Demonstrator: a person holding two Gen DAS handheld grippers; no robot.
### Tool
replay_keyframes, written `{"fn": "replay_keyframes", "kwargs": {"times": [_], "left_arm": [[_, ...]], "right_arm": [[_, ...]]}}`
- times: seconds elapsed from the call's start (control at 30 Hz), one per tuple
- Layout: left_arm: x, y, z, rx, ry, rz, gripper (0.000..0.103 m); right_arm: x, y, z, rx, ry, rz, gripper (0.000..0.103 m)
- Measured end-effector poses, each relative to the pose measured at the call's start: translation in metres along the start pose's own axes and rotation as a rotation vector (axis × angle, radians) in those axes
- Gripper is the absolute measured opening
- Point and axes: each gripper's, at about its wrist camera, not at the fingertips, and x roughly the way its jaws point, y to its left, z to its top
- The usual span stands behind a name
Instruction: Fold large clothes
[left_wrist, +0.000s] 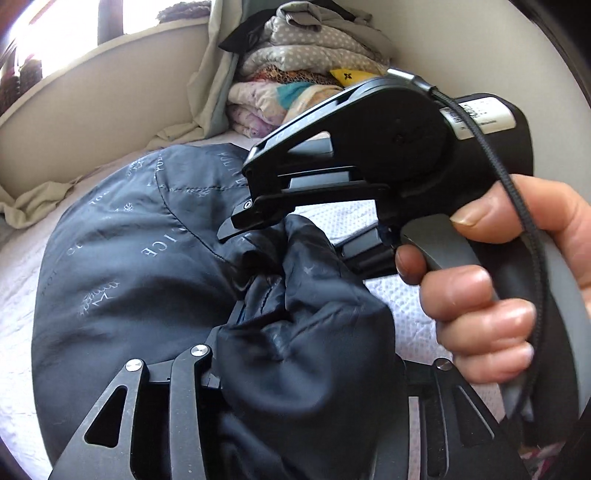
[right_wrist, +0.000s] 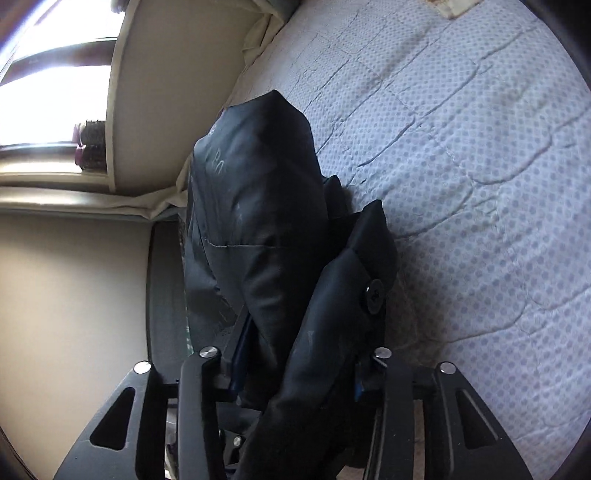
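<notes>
A large dark navy jacket (left_wrist: 122, 266) with pale printed lettering on its lining lies bunched on the bed. My left gripper (left_wrist: 291, 332) is shut on a thick fold of it, which hides the fingertips. My right gripper (left_wrist: 266, 225), held by a hand, comes in from the right and bites the same bunch just above. In the right wrist view the jacket (right_wrist: 258, 206) hangs between my right gripper's (right_wrist: 295, 354) fingers, which are shut on it; a black button (right_wrist: 376, 295) shows on a flap.
The bed has a white quilted cover with grey dots (right_wrist: 461, 155). A stack of folded clothes and blankets (left_wrist: 295, 74) sits at the far end by a curtain (left_wrist: 218, 85). A beige wall and window sill (right_wrist: 74, 166) run along the bed's left.
</notes>
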Motion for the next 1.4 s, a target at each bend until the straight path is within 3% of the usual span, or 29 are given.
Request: {"fn": "replay_keyframes", "kwargs": {"times": [0.1,0.23,0.33,0.43,0.5,0.6,0.8,0.9,0.93,0.97,1.0,1.1,1.17,1.2,1.27,1.3,1.37,1.4], "left_arm": [[-0.013,0.003,0.001,0.011,0.035,-0.056,0.062],[-0.059,0.019,-0.002,-0.017,0.020,-0.172,0.075],[-0.094,0.046,-0.007,-0.040,-0.034,-0.172,0.075],[-0.110,0.086,-0.012,-0.109,-0.063,-0.113,0.075],[-0.103,0.111,-0.017,-0.173,-0.024,-0.091,0.071],[-0.076,0.130,-0.027,-0.241,0.065,-0.141,0.062],[-0.038,0.111,-0.035,-0.166,0.109,-0.119,0.064],[-0.021,0.100,-0.045,-0.115,0.117,-0.061,0.064],[-0.020,0.101,-0.048,-0.120,0.111,-0.057,0.064],[-0.019,0.103,-0.049,-0.135,0.105,-0.063,0.064],[-0.017,0.103,-0.049,-0.142,0.103,-0.065,0.064],[-0.014,0.103,-0.051,-0.142,0.102,-0.059,0.064],[-0.012,0.100,-0.049,-0.126,0.098,-0.047,0.064],[-0.012,0.100,-0.050,-0.125,0.097,-0.045,0.064],[-0.011,0.099,-0.050,-0.122,0.094,-0.041,0.064],[-0.013,0.099,-0.051,-0.122,0.093,-0.038,0.064],[-0.014,0.098,-0.051,-0.115,0.090,-0.031,0.064],[-0.014,0.098,-0.053,-0.113,0.089,-0.029,0.064]], "right_arm": [[0.001,0.005,-0.001,-0.033,-0.006,-0.019,0.033],[-0.001,0.002,-0.003,-0.044,-0.023,-0.044,0.031],[-0.006,-0.005,-0.004,-0.027,-0.034,-0.050,0.030],[-0.011,-0.010,-0.005,-0.026,-0.047,-0.071,0.030],[-0.012,-0.012,-0.006,-0.029,-0.055,-0.087,0.030],[-0.014,-0.015,-0.007,-0.026,-0.064,-0.096,0.030],[-0.017,-0.030,-0.006,-0.005,-0.098,-0.150,0.030],[-0.023,-0.024,-0.007,-0.016,-0.124,-0.210,0.038],[-0.027,-0.018,-0.008,-0.027,-0.133,-0.245,0.046],[-0.031,-0.012,-0.010,-0.040,-0.149,-0.285,0.054],[-0.038,0.001,-0.014,-0.064,-0.182,-0.343,0.055],[-0.073,0.056,-0.037,-0.225,-0.412,-0.561,0.056],[-0.083,0.088,-0.055,-0.368,-0.497,-0.571,0.057],[-0.080,0.105,-0.065,-0.453,-0.487,-0.523,0.056],[-0.067,0.113,-0.071,-0.508,-0.421,-0.460,0.030],[-0.052,0.114,-0.072,-0.511,-0.362,-0.436,0.024],[-0.030,0.108,-0.077,-0.517,-0.290,-0.441,0.012],[-0.014,0.105,-0.078,-0.523,-0.249,-0.472,0.012]]}}
